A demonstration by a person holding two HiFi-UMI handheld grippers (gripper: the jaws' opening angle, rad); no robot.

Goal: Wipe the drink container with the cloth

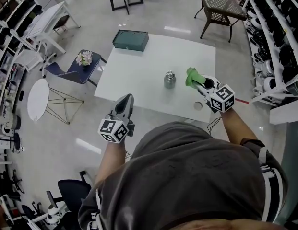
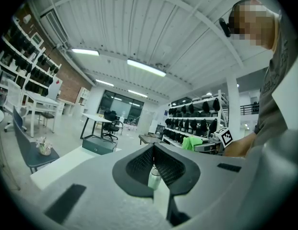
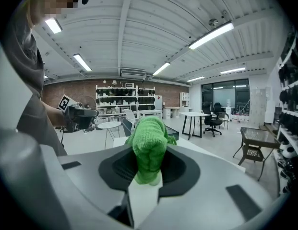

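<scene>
Plainly, the main risk is that the drink container point(image 1: 169, 79) tips or skates across the white bench point(image 1: 139, 75). It stands upright and free near the bench's middle with nothing steadying it, so a sideways push from the cloth point(image 1: 191, 76) would probably shove it rather than wipe it. A second risk is in the grip. The green cloth is bunched into a thick wad that sticks out past the jaws, and if it is pressed hard the wad could fold back and let the hard jaw tips knock the metal. Bracing the container first would help, but the left gripper point(image 1: 126, 99) has its jaws pressed together on nothing, so it would have to open before it could hold anything. It is held roughly level at the bench's near edge, aimed at the container but well apart from it. The right gripper point(image 1: 200, 83) pinches the cloth and slopes slightly downward over the bench's right side. The wad sits just beside the container on its right, not touching it, so the wiping has not begun.
</scene>
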